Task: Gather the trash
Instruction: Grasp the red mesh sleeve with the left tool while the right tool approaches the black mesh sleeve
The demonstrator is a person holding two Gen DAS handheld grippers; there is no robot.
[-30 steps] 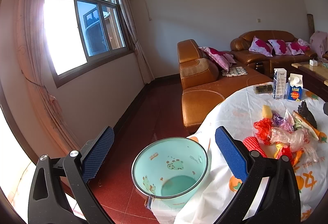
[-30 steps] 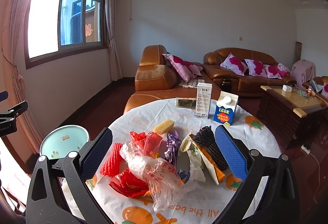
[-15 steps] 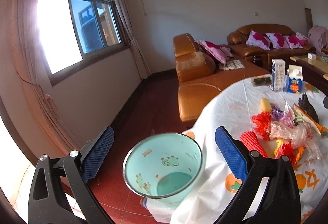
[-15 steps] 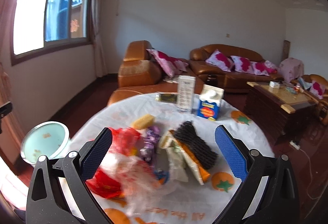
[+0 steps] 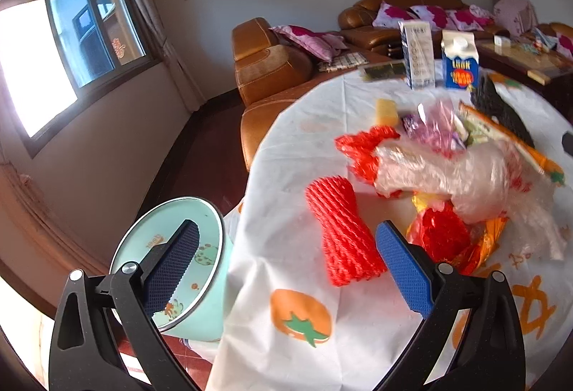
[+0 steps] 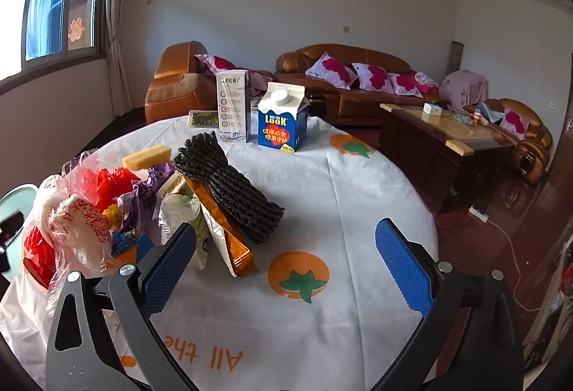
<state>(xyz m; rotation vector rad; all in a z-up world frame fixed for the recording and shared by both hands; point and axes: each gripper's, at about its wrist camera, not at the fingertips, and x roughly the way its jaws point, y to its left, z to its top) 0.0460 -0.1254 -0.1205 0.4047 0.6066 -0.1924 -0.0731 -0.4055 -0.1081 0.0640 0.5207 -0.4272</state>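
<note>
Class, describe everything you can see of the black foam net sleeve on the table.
The black foam net sleeve is a ribbed, mesh-like tube, soft-looking and apparently empty. It lies on its side on the white tablecloth, running from near the yellow sponge toward the camera. Its left edge rests against an orange-edged wrapper. Neither pair of tongs touches it.

Glossy clear plastic bags [image 5: 440, 172] crumple beside a ribbed red foam net [image 5: 343, 233]. The tabletop [image 6: 358, 212] wears smooth printed cloth. A black foam net [image 6: 229, 190] looks matt; the milk carton [image 6: 283, 119] is glossy paperboard.
</note>
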